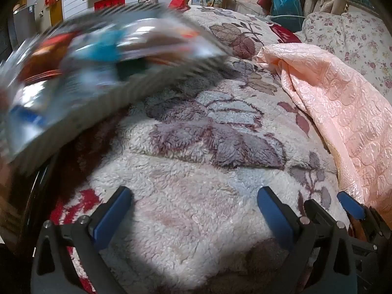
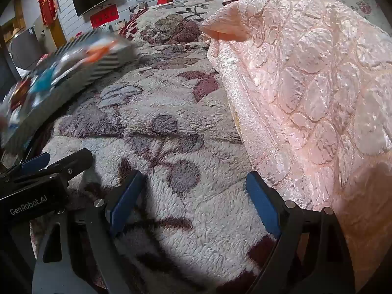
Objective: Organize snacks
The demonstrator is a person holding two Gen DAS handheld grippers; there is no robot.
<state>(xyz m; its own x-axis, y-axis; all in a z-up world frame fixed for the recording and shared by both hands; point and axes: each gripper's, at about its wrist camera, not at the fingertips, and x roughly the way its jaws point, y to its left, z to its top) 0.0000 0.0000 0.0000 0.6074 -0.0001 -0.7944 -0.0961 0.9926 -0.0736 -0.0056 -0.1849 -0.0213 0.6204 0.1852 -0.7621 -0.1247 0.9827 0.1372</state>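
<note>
Two grippers, left & right, jaws wide open, empty, over 1 fleece blanket; 1 blurred striped box w/ snacks

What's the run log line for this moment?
left claw: open, empty | right claw: open, empty | snack box: blurred, on fleece blanket

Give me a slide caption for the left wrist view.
Open left tongs above a fleece blanket, blurred snack box beyond.

A striped box of snacks sits left, a quilt right, on the blanket.
</note>
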